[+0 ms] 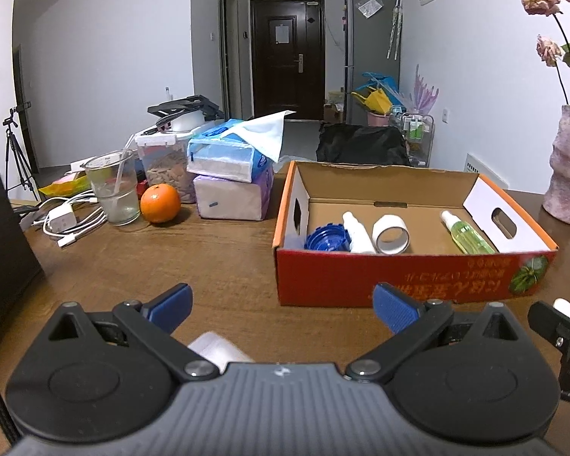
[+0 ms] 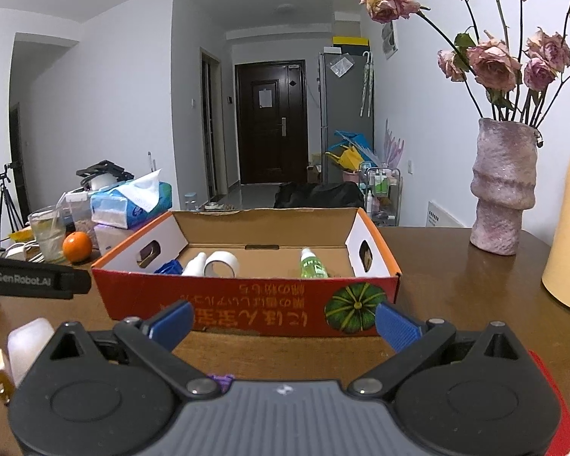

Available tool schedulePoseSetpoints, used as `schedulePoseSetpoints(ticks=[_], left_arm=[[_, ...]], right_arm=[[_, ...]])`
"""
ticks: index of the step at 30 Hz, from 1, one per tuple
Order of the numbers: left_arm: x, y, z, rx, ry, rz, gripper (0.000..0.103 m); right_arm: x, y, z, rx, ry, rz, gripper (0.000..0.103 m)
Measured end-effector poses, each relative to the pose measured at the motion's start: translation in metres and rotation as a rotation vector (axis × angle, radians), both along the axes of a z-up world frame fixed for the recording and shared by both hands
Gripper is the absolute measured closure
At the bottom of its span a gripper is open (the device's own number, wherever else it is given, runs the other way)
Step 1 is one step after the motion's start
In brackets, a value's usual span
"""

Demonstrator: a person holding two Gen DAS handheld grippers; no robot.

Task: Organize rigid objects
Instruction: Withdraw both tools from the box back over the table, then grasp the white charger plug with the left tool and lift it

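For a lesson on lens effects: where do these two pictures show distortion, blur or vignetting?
Left wrist view: dark corners, walls bow outward, and the white object beneath the open jaws is blurred. Right wrist view: the same dark vignette and curved walls; the cardboard box stays sharp, while pale objects at lower left are soft.

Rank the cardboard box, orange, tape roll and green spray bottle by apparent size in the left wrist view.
1. cardboard box, by far the largest.
2. orange.
3. tape roll and green spray bottle: too close to separate; the bottle is longer but slimmer, and the box's front wall hides its lower end.
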State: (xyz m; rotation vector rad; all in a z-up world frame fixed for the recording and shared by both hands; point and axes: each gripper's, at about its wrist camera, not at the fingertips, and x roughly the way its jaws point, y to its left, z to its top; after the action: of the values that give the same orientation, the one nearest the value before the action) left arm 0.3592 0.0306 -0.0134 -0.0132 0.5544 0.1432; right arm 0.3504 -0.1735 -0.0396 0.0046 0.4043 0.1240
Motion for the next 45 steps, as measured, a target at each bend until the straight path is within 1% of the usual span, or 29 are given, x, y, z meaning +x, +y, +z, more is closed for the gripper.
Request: schedulePoseSetpoints(ticks=[8, 18, 25, 31, 36, 42, 45], left_arm=[[-0.028, 0.011, -0.005, -0.013, 0.0, -0.017, 0.0], [-0.058, 0.023, -0.018, 0.006, 0.013, -0.045, 0.0], [-0.072, 0.04, -0.032, 0.015, 0.044, -0.033, 0.0], [-0.075, 0.062, -0.042, -0.003, 0.084, -0.018, 0.0], [-0.076, 0.073, -0.053, 0.033, 0.117, -0.034, 0.0], [-0.069, 0.08, -0.058, 0.034, 0.127, -0.065, 0.0], [-0.064, 0.08, -0.061, 0.048, 0.133, -0.071, 0.003]], right_arm=[[-0.022, 0.002, -0.005, -0.011, 0.005, 0.003, 0.001], [-0.047, 0.007, -0.013, -0.024, 0.018, 0.007, 0.001], [-0.057, 0.007, -0.019, -0.029, 0.031, 0.001, 0.001], [-0.062, 0.009, -0.024, -0.037, 0.043, -0.006, 0.0], [-0.064, 0.005, -0.027, -0.014, 0.052, -0.022, 0.0], [-0.065, 0.005, -0.03, -0.004, 0.06, -0.028, 0.0], [-0.065, 0.006, -0.031, -0.005, 0.064, -0.026, 0.0]])
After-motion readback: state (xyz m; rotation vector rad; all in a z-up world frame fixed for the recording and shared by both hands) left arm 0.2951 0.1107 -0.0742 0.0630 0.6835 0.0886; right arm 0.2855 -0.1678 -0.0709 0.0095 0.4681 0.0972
